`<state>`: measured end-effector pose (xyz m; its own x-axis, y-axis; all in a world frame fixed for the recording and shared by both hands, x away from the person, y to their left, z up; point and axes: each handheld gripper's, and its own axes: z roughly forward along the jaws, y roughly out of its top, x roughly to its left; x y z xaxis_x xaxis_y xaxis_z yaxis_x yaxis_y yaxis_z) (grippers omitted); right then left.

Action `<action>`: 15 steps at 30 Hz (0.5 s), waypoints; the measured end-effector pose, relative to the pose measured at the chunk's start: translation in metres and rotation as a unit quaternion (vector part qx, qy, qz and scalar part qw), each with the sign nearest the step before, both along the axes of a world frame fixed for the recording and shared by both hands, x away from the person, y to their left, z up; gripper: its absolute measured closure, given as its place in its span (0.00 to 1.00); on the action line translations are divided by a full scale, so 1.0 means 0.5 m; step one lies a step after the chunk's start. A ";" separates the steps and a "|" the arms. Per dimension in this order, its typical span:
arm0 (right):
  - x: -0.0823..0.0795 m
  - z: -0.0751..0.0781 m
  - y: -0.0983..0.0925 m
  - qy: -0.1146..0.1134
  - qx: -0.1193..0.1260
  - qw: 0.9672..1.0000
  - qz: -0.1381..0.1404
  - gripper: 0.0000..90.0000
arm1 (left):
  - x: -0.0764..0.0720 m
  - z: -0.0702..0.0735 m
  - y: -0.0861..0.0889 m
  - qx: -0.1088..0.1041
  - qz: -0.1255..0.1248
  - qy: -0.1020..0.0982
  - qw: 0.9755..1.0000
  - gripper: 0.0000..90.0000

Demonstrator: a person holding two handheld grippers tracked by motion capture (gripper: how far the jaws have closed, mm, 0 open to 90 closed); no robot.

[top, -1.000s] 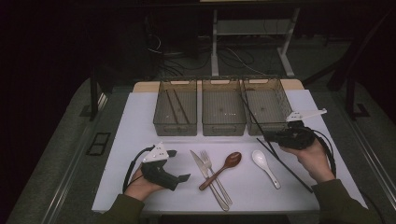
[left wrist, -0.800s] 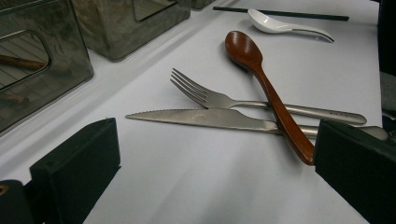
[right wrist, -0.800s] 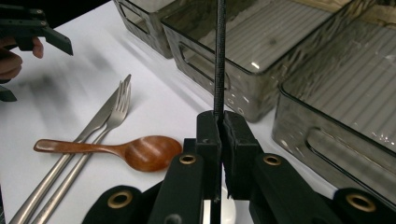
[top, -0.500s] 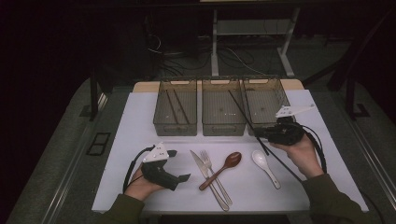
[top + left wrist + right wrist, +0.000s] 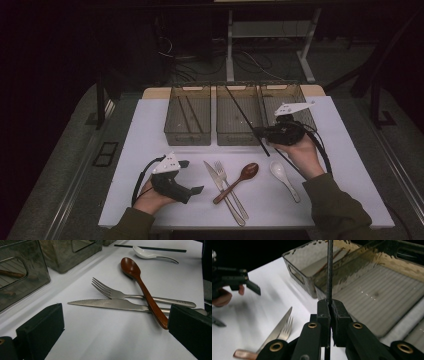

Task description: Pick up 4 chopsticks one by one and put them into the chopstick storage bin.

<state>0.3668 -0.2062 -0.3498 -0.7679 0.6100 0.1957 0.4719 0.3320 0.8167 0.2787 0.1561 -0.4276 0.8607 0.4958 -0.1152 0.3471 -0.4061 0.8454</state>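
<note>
The black chopstick (image 5: 244,118) is pinched between the pressed-together jaws of the right gripper (image 5: 261,133), right of centre in the high view; a second ago it sat lower, beside the white ceramic spoon (image 5: 283,178), and has since travelled up and leftward, so the stick now slants over the middle wire-mesh bin (image 5: 238,138). That looks like the carry toward a drop into a bin, with release not yet done. A second black chopstick (image 5: 150,248) lies on the white table (image 5: 150,125) behind the spoon. The left gripper (image 5: 194,191) rests at lower left, unmoved, jaws spread on nothing, facing the knife (image 5: 110,303), fork (image 5: 140,296) and wooden spoon (image 5: 142,287). The fork handle bears a stamp too small to read.
</note>
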 end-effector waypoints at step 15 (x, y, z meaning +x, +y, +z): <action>0.068 0.016 0.103 -0.007 0.018 1.000 0.001 0.94 | 0.001 0.001 0.001 -0.001 -0.001 0.000 1.000 0.00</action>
<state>0.4009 -0.1546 -0.3418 -0.7723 0.6003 0.2077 0.4600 0.3029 0.8347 0.2793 0.1567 -0.4273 0.8620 0.4933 -0.1166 0.3465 -0.4055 0.8459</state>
